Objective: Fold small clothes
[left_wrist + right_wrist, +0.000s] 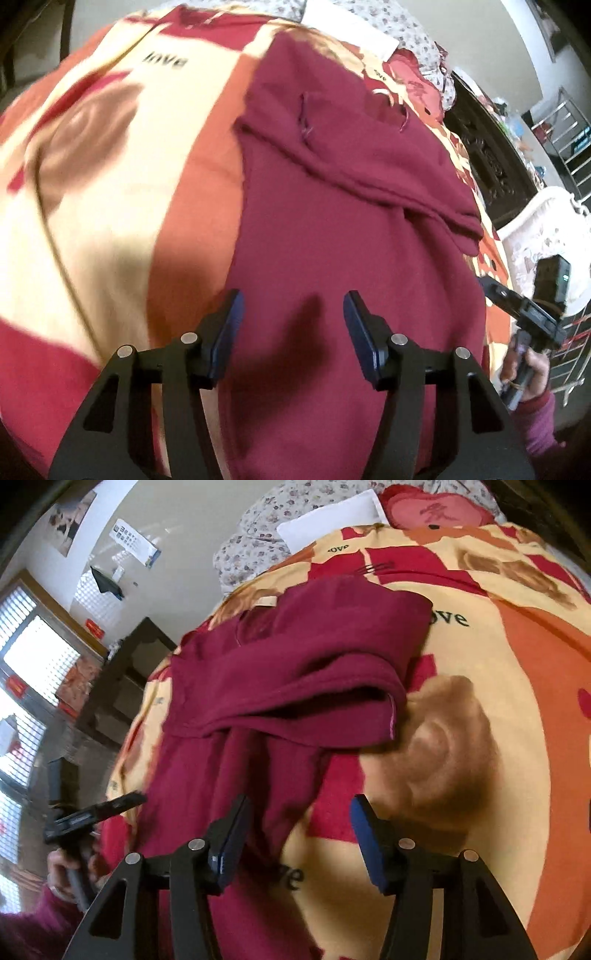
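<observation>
A dark red garment (332,229) lies spread on a bed blanket, with one part folded across its middle. It also shows in the right wrist view (280,686), with the fold bunched at its right side. My left gripper (291,314) is open and empty, hovering above the garment's near part. My right gripper (299,823) is open and empty, above the garment's near right edge and the blanket. The right gripper's body (532,314) shows at the right in the left wrist view, and the left gripper's body (92,816) at the left in the right wrist view.
The blanket (110,184) is cream, orange and red with "love" print. A floral pillow and white sheet (332,517) lie at the bed's far end. A dark wooden cabinet (122,686) stands beside the bed. A white chair (543,236) stands nearby.
</observation>
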Demonstrator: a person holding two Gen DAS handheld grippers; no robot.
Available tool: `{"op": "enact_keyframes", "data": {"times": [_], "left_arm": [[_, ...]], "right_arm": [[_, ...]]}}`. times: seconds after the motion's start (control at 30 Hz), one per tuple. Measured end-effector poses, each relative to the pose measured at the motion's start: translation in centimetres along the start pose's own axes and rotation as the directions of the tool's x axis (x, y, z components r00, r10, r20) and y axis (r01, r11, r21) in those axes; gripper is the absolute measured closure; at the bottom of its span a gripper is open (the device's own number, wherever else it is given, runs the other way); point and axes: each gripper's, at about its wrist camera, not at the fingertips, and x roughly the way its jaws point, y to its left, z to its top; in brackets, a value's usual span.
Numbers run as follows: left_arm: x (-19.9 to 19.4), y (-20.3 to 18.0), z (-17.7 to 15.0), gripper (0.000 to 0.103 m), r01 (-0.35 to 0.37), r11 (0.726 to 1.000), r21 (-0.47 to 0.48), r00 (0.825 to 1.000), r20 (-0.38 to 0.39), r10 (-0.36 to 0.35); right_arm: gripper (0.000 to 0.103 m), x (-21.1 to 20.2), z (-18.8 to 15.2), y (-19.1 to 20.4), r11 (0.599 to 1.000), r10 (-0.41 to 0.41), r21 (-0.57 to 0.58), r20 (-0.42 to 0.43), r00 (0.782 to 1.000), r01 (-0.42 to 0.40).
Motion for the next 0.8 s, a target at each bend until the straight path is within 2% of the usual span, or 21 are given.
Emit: {"op": "enact_keyframes", "data": {"times": [0.13, 0.17, 0.2, 0.27, 0.33, 0.43, 0.5, 0.57, 0.63, 0.73, 0.8], "left_arm": [[-0.4, -0.2, -1.2, 0.047, -0.002, 1.0, -0.006, 1.0, 0.006, 0.002], [-0.4, -0.3, -1.3, 0.047, -0.004, 1.0, -0.007, 1.0, 0.007, 0.004], [-0.4, -0.3, -1.3, 0.047, -0.005, 1.0, -0.009, 1.0, 0.004, 0.005], [-0.4, -0.2, -1.3, 0.047, -0.002, 1.0, -0.019, 1.0, 0.0, 0.002], [-0.6, 0.0, -1.3, 0.047, 0.004, 1.0, -0.026, 1.0, 0.002, -0.004], [-1.2, 0.1, -1.4, 0.047, 0.003, 1.0, -0.021, 1.0, 0.003, -0.002], [-1.6, 0.1, -1.5, 0.047, -0.005, 1.0, -0.012, 1.0, 0.01, 0.005], [-1.7, 0.3, -1.6, 0.047, -0.013, 1.0, -0.014, 1.0, 0.015, 0.013], [-1.7, 0.4, -1.7, 0.047, -0.017, 1.0, -0.023, 1.0, 0.011, 0.017], [-2.3, 0.5, -2.1, 0.047, -0.015, 1.0, -0.022, 1.0, -0.001, 0.015], [-2.8, 0.3, -2.4, 0.047, -0.011, 1.0, -0.009, 1.0, -0.002, 0.011]], "right_arm": [[0.05, 2.9, 1.0, -0.7, 0.996, 0.011, 0.083, 0.069, 0.998, -0.016], [0.057, 3.8, 1.4, -0.7, 0.996, 0.008, 0.087, 0.073, 0.997, -0.015], [0.073, 4.6, 1.7, -0.6, 0.997, -0.01, 0.079, 0.077, 0.997, 0.004], [0.094, 5.1, 2.1, -0.3, 0.996, -0.088, 0.038, 0.086, 0.992, 0.085], [0.096, 4.5, 2.6, 0.0, 0.994, -0.105, 0.001, 0.08, 0.991, 0.106], [0.097, 1.3, 3.6, 0.5, 0.963, -0.228, -0.113, 0.158, 0.961, 0.246], [0.097, 0.2, 4.3, -1.0, 0.961, -0.248, -0.08, 0.165, 0.955, 0.264], [0.097, 0.9, 4.4, -2.6, 0.955, -0.284, -0.053, 0.125, 0.951, 0.292], [0.097, 1.8, 3.9, -3.4, 0.96, -0.274, -0.044, 0.073, 0.959, 0.278], [0.097, 0.3, 3.4, -3.8, 0.977, -0.214, 0.002, 0.07, 0.974, 0.214], [0.09, -1.6, 2.4, -3.4, 0.984, -0.178, 0.0, 0.063, 0.982, 0.179]]}}
